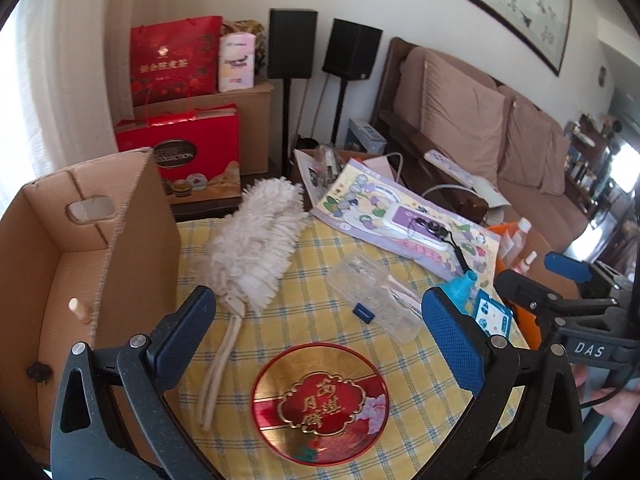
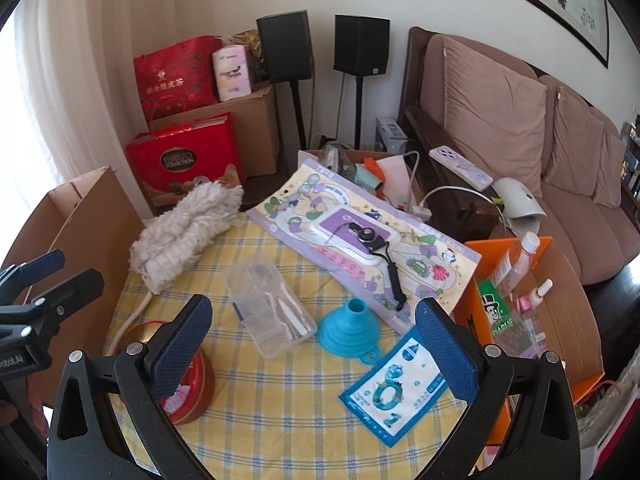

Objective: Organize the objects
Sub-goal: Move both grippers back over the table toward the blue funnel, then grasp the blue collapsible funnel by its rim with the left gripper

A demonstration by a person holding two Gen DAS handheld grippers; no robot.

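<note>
My left gripper [image 1: 320, 340] is open and empty above a round red and gold tin [image 1: 320, 402] on the yellow checked tablecloth [image 1: 316, 248]. My right gripper [image 2: 314, 344] is open and empty above the cloth near a blue funnel [image 2: 349, 326] and a blue sachet [image 2: 394, 394]. A clear plastic case [image 2: 268, 308] lies between them. A white fluffy duster [image 1: 252, 240] lies toward the back left. A large wet-wipes pack [image 2: 360, 248] with a small black camera [image 2: 370, 237] on it lies at the back.
An open cardboard box [image 1: 132, 216] stands left of the table with small items inside. An orange box [image 2: 556, 316] holding bottles stands at the right. A brown sofa [image 2: 500, 120], two speakers [image 2: 362, 44] and red gift bags [image 2: 188, 160] are behind.
</note>
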